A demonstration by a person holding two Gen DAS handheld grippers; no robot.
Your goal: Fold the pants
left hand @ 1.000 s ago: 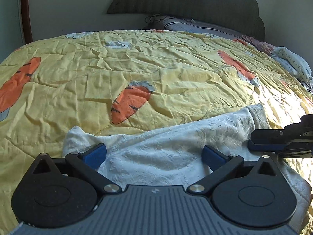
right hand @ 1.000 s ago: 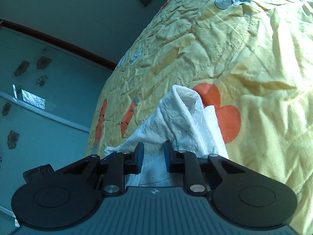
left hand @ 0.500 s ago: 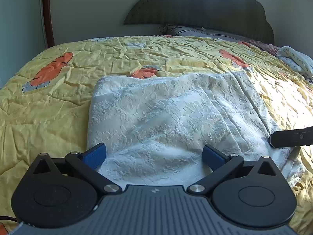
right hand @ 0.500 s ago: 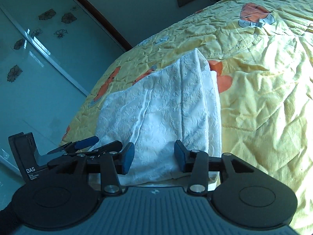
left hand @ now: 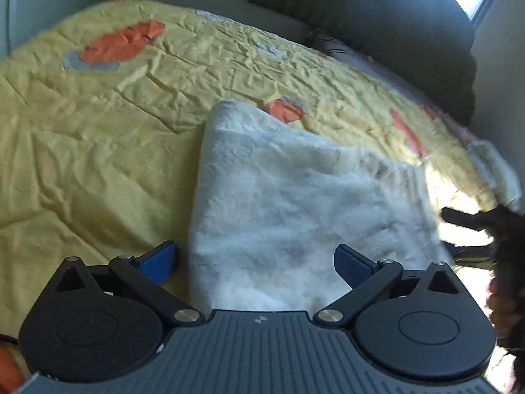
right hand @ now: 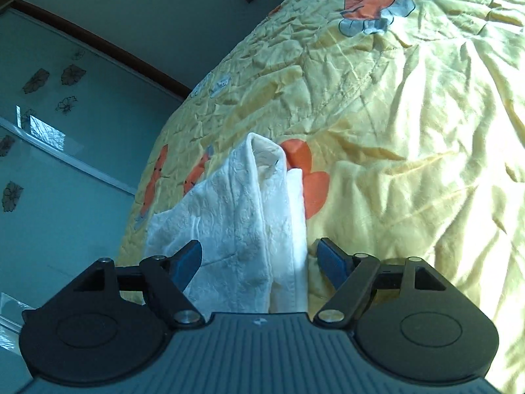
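The white textured pants (left hand: 295, 203) lie folded on the yellow bedspread (left hand: 98, 151). My left gripper (left hand: 256, 262) is open and hovers over their near end, jaws wide, holding nothing. In the right wrist view the pants (right hand: 249, 223) run as a narrow bunched strip away from the camera. My right gripper (right hand: 259, 259) is open with its jaws on either side of the cloth's near end, not clamped. The right gripper also shows in the left wrist view (left hand: 466, 229) at the pants' right edge, blurred.
The bedspread (right hand: 410, 131) has orange carrot prints. A dark headboard (left hand: 393, 16) and pillows stand at the far end. A pale folded cloth (left hand: 492, 167) lies at the bed's right edge. A glass wardrobe door (right hand: 49, 164) is on the left.
My right gripper has gone from shut on the pants to open, jaws widening. The left gripper stayed open and swung left and tilted. The pants now lie folded on the bed.
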